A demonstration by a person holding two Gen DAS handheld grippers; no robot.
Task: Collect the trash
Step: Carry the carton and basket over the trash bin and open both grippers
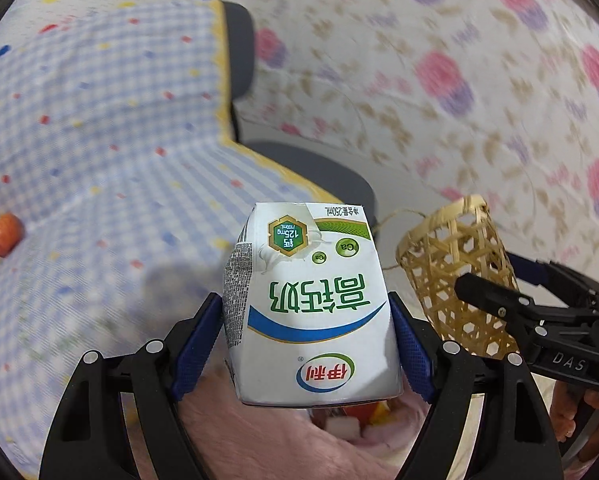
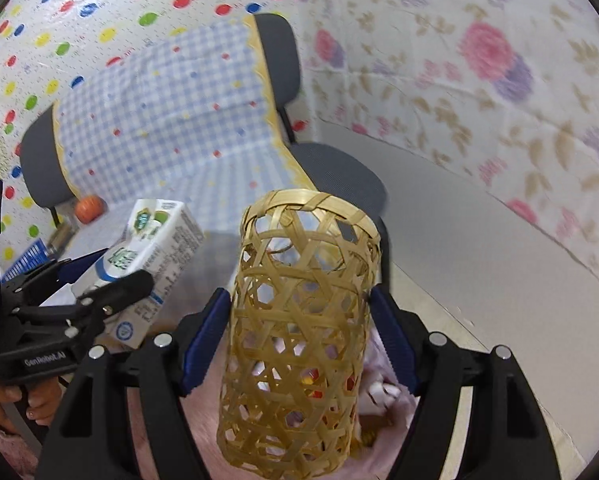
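Note:
A white milk carton (image 1: 311, 304) with green and blue print is clamped between the blue pads of my left gripper (image 1: 305, 312), its printing upside down in the left wrist view. Just to its right hangs a tall woven bamboo basket (image 1: 455, 276), gripped by my right gripper (image 1: 507, 280). In the right wrist view the basket (image 2: 299, 312) stands upright between the right gripper's (image 2: 299, 304) pads, open top up and nothing visible inside. To its left are the carton (image 2: 155, 248) and the left gripper (image 2: 107, 272). Both are held in the air over a pink furry surface (image 1: 259, 440).
A grey chair (image 2: 339, 176) draped with a blue checked cloth (image 1: 99, 140) stands behind, with an orange-red fruit (image 1: 5, 234) on it. Small coloured scraps (image 1: 355, 420) lie on the pink fur. Floral cloth (image 2: 499, 80) hangs at the right over grey floor (image 2: 479, 240). A hand (image 2: 3, 400) holds the left gripper's handle.

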